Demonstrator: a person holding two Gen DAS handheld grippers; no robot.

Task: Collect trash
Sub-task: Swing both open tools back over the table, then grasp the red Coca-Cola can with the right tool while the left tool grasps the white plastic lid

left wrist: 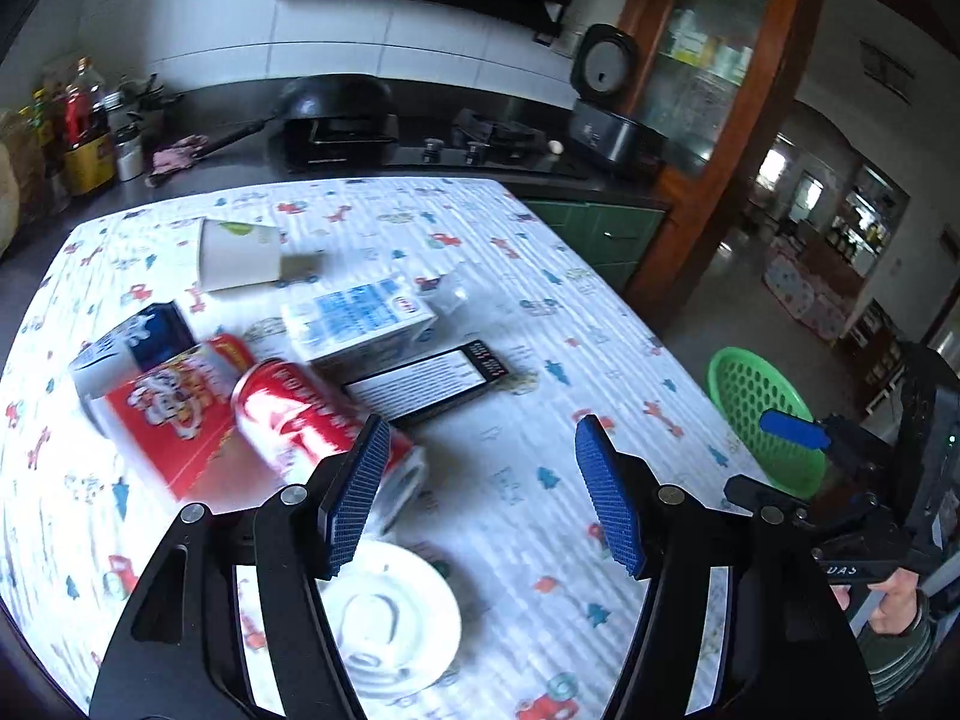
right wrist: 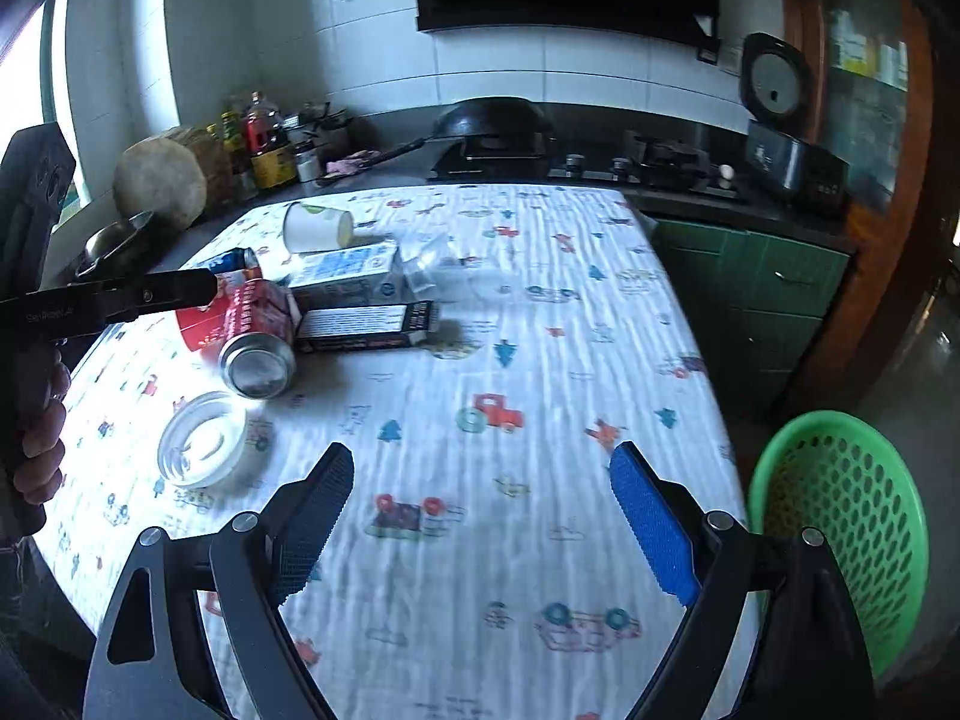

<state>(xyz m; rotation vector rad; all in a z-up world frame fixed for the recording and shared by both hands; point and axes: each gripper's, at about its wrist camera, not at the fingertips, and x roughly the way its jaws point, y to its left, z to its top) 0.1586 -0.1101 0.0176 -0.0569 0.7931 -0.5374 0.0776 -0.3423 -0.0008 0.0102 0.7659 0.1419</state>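
Trash lies on a table with a patterned cloth [left wrist: 510, 276]: a red soda can [left wrist: 312, 420] on its side, a red snack box [left wrist: 174, 414], a blue-white milk carton [left wrist: 360, 318], a black flat box [left wrist: 432, 381], a paper cup [left wrist: 240, 255], a dark blue carton [left wrist: 135, 345] and a white plastic lid [left wrist: 396, 618]. My left gripper [left wrist: 480, 492] is open, just right of the can and above the lid. My right gripper [right wrist: 486, 522] is open and empty over bare cloth; the can [right wrist: 258, 342] and lid [right wrist: 201, 447] lie to its left. A green basket [right wrist: 840, 534] stands beside the table's right edge.
A kitchen counter behind the table holds a black wok [left wrist: 336, 99], a gas stove [left wrist: 480, 138], a rice cooker [left wrist: 612, 114] and several bottles [left wrist: 84, 126]. A clear plastic wrapper [left wrist: 450, 288] lies near the milk carton. A wooden cabinet [left wrist: 720, 90] stands at the right.
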